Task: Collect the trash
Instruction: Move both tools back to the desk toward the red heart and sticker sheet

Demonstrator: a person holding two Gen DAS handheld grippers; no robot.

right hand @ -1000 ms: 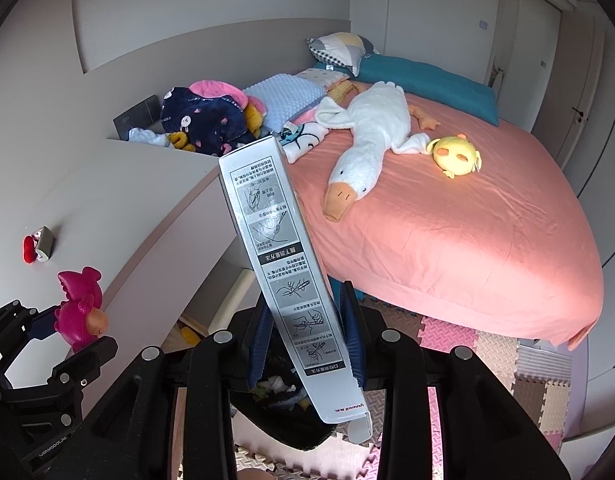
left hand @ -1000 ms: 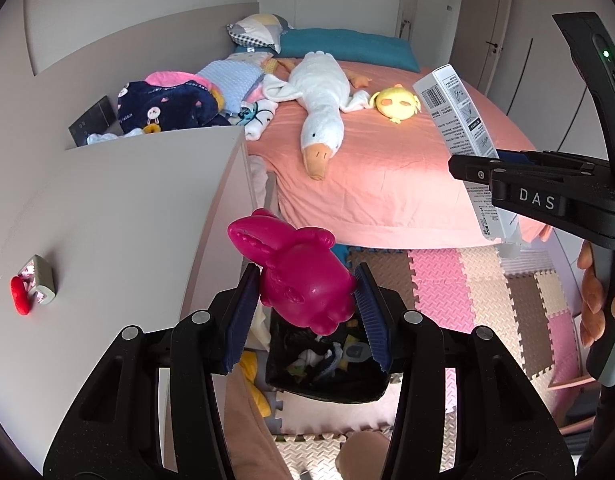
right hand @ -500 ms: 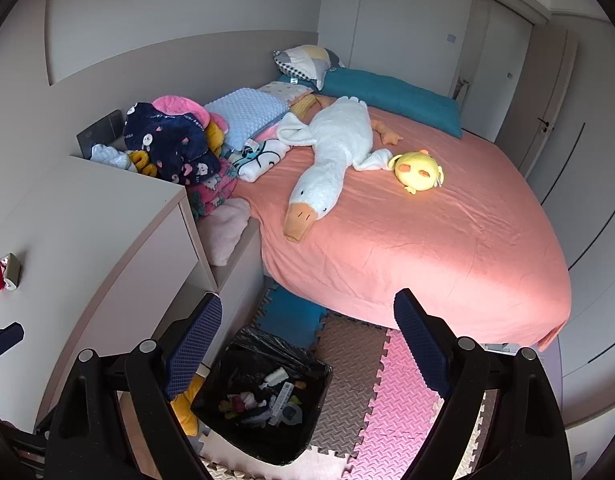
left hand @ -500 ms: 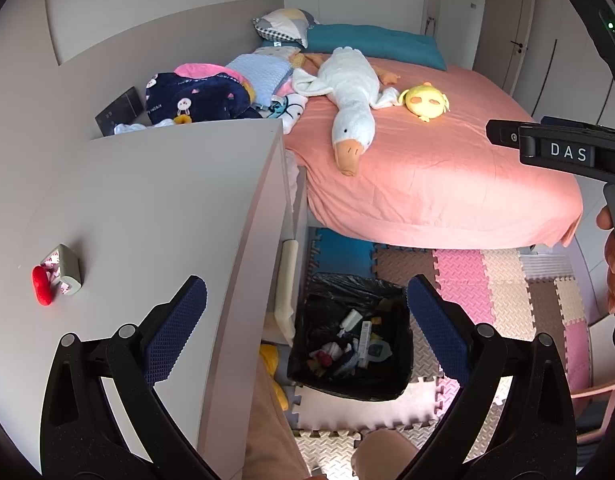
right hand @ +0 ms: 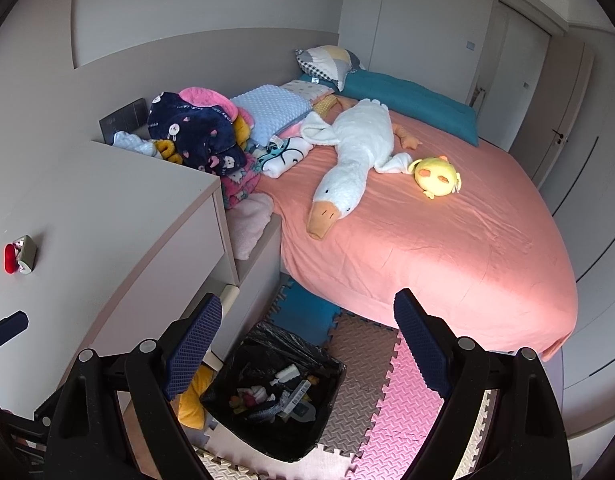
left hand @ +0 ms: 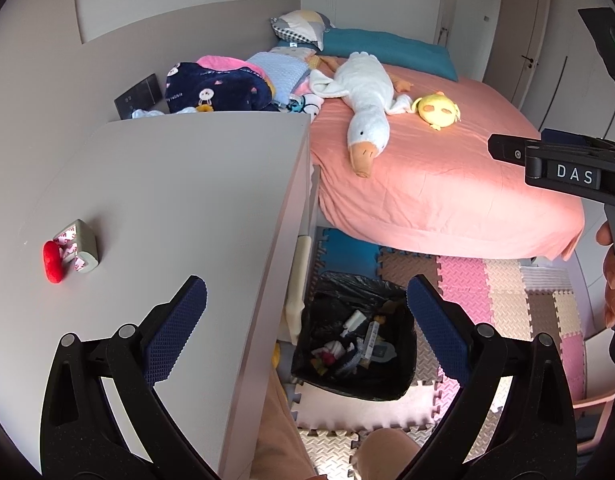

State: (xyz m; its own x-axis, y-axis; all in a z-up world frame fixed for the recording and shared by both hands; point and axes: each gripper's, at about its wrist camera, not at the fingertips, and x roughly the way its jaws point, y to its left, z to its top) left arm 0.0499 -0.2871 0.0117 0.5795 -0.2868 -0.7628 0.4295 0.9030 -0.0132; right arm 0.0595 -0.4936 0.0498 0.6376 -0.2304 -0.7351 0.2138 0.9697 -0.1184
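Note:
A black-lined trash bin (left hand: 353, 350) (right hand: 275, 394) stands on the foam floor mats beside the grey cabinet, with several scraps inside. My left gripper (left hand: 307, 320) hangs above it, jaws wide open and empty. My right gripper (right hand: 307, 340) is also open and empty over the bin; its side shows at the right edge of the left wrist view. A small red and grey item (left hand: 69, 250) (right hand: 19, 258) lies on the cabinet top (left hand: 167, 200).
A bed with a pink sheet (right hand: 427, 232) holds a white goose plush (right hand: 351, 160) and a yellow plush (right hand: 435, 176). Folded clothes (right hand: 195, 136) pile up by the headboard. A person's leg (left hand: 283, 432) shows below the cabinet edge.
Both grippers opened: the pink toy left the left jaws and the white box left the right jaws. Both hands then drifted slightly, widening the view of bin and bed.

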